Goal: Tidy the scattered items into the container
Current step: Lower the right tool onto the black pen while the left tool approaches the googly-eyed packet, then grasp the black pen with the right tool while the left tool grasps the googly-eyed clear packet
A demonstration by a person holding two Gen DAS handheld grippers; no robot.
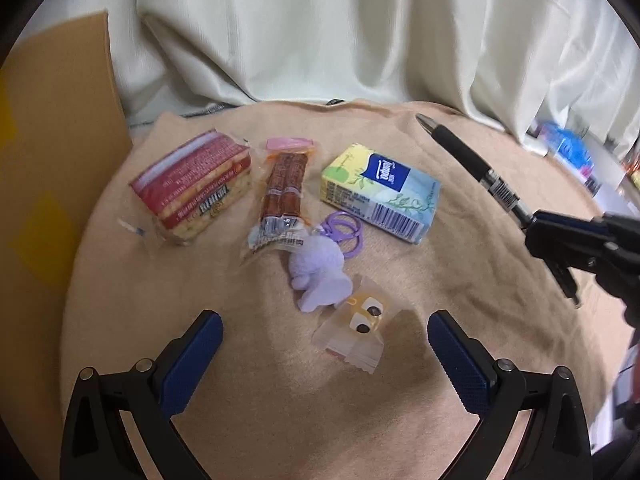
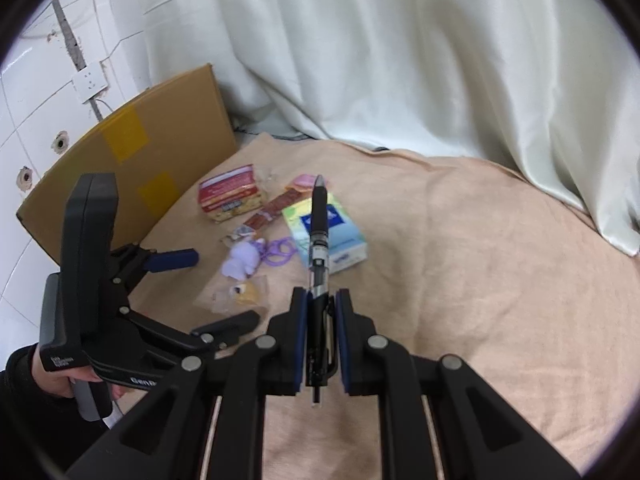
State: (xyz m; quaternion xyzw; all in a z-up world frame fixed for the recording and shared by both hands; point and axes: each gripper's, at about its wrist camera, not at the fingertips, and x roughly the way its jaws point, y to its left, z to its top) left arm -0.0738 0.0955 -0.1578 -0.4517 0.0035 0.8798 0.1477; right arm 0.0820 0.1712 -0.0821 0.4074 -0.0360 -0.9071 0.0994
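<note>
My right gripper [image 2: 322, 300] is shut on a black pen [image 2: 319, 236], held above the beige cloth; the pen [image 1: 466, 156] also shows at the right of the left wrist view. My left gripper [image 1: 324, 332] is open and empty, just short of a clear packet with googly eyes [image 1: 358, 330]. Beyond lie a purple plush keychain [image 1: 318, 274], a sausage pack [image 1: 282, 196], a red cracker pack [image 1: 196, 188] and a tissue pack [image 1: 382, 192]. A cardboard box [image 2: 136, 160] stands at the left.
The beige cloth [image 2: 480, 280] covers the surface. A white curtain [image 2: 400, 60] hangs behind. A tiled wall with a socket [image 2: 88, 82] is at the far left. Blue clutter [image 1: 568, 152] lies at the far right edge.
</note>
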